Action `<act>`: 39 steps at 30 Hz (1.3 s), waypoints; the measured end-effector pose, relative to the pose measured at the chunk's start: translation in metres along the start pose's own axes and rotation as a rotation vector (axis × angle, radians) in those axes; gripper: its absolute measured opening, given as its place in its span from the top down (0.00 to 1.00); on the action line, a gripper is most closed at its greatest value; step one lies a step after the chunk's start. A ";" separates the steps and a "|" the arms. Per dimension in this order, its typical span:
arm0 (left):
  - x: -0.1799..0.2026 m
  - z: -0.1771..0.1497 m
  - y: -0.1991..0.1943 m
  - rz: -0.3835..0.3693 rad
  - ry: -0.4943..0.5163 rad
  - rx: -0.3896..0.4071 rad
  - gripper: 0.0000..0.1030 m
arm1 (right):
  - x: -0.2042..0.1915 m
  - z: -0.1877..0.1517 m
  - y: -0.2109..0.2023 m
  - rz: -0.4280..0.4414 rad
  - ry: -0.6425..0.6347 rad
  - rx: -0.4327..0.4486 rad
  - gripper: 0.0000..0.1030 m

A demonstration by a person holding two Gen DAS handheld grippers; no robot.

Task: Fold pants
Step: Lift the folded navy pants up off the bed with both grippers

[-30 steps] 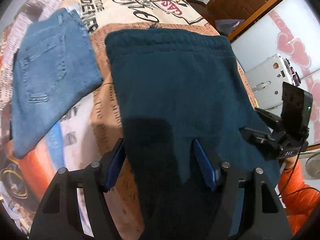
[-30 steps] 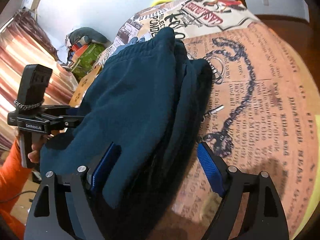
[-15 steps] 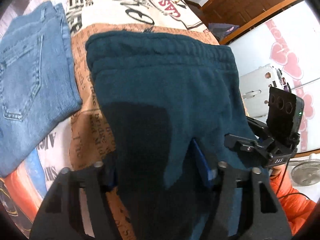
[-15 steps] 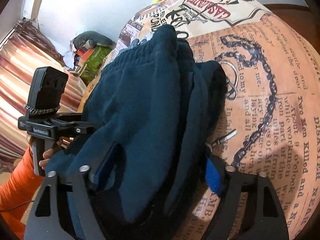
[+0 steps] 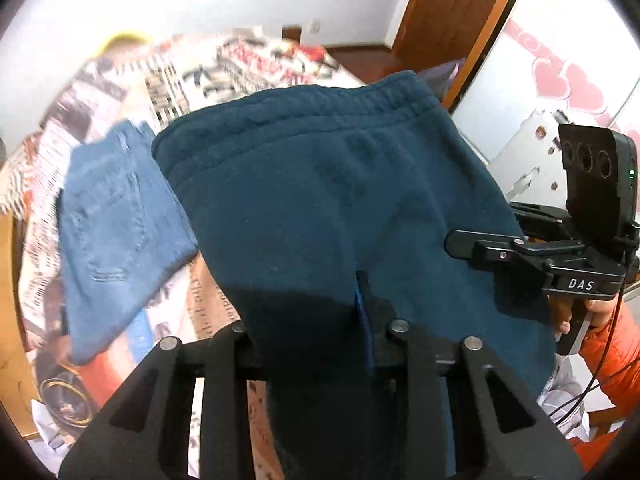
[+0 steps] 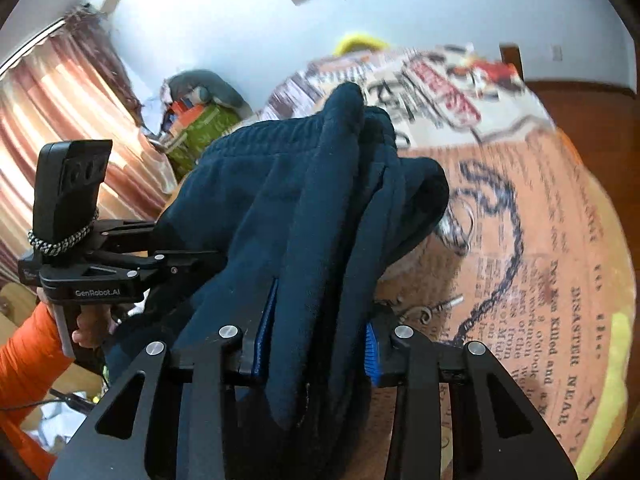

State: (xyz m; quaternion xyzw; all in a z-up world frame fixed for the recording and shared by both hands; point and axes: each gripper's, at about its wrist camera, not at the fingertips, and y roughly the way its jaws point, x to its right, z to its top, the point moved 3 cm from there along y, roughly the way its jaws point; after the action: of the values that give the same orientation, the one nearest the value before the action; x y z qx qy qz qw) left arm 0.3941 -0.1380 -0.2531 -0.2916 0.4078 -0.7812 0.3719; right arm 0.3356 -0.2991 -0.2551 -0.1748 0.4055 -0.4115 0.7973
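The folded dark teal sweatpants [image 5: 320, 200] are lifted off the printed bedspread [image 5: 256, 64], waistband at the far end. My left gripper [image 5: 308, 336] is shut on the near edge of the sweatpants; the cloth hides its left finger. My right gripper [image 6: 320, 328] is shut on the thick folded stack of the same sweatpants [image 6: 304, 208]. Each gripper shows in the other's view: the right one [image 5: 472, 246] at the right edge of the pants, the left one [image 6: 192, 264] at their left edge.
Folded blue jeans [image 5: 108, 220] lie on the bedspread left of the sweatpants. The bedspread [image 6: 540, 220] stretches right, with a yellow edge [image 6: 616, 360]. A curtain [image 6: 60, 128] and clutter [image 6: 196, 120] stand left; a wooden door [image 5: 448, 8] and white cabinet [image 5: 532, 160] stand right.
Both grippers closed from open onto the sweatpants' near edge and lifted them off the bedspread. Both views tilted up towards the walls.
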 end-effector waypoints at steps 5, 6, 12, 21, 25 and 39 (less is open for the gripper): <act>0.000 -0.003 -0.057 0.006 -0.009 0.116 0.71 | -0.033 0.015 -0.027 0.014 -0.059 0.074 0.69; 0.001 -0.002 -0.063 0.013 -0.009 0.132 0.71 | -0.042 0.019 -0.032 0.019 -0.075 0.092 0.69; -0.006 0.001 -0.112 0.077 -0.021 0.260 0.72 | -0.086 0.038 -0.050 0.032 -0.172 0.175 0.70; -0.049 0.005 -0.167 0.149 -0.096 0.407 0.72 | -0.136 0.081 -0.040 0.082 -0.274 0.242 0.71; -0.079 0.009 -0.178 0.167 -0.145 0.443 0.72 | -0.149 0.101 -0.024 0.095 -0.298 0.236 0.71; -0.168 0.029 -0.133 0.227 -0.263 0.427 0.72 | -0.154 0.143 0.074 0.130 -0.288 0.189 0.71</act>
State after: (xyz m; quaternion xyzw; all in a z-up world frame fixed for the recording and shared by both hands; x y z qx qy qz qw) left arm 0.4636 0.0390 -0.1507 -0.2579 0.2121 -0.7582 0.5601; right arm 0.4356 -0.1392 -0.1359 -0.1295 0.2569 -0.3659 0.8851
